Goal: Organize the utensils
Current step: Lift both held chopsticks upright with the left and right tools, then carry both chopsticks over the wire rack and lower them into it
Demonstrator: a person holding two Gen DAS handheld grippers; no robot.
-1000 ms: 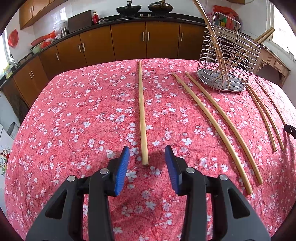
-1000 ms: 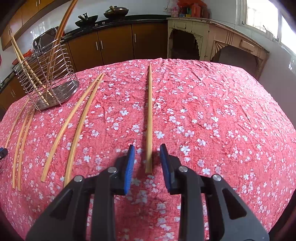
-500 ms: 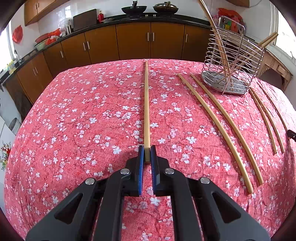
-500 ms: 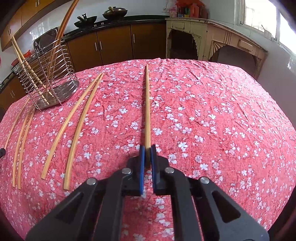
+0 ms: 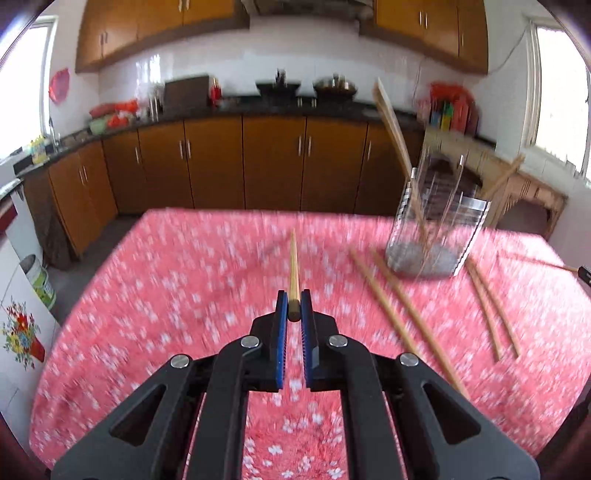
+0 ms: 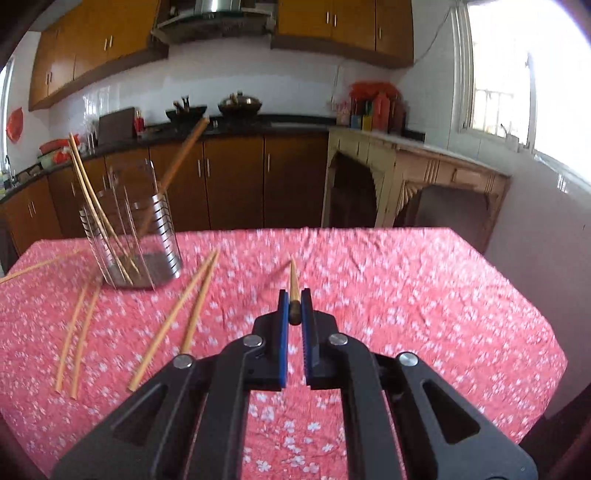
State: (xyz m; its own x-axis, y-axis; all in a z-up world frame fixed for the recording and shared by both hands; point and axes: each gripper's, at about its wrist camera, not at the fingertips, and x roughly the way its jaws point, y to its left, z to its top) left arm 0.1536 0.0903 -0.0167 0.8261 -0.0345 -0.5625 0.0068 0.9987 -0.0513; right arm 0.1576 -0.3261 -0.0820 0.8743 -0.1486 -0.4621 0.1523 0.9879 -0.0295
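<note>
Bamboo chopstick (image 5: 293,273) in the left tongs (image 5: 294,314) and chopstick (image 6: 294,282) in the right tongs (image 6: 294,310) are each clenched by one end above the table (image 6: 424,295); either may pivot and miss the wire holder (image 6: 147,236).

A home kitchen. Ahead of the gripper, brown wooden base cabinets (image 5: 273,162) under a dark countertop (image 5: 258,107), woks (image 6: 240,103) on the stove, range hood (image 6: 214,18) above, white tiled wall. Below, a table in red floral cloth (image 6: 406,295); ahead-left, a wire utensil holder (image 6: 133,236).
</note>
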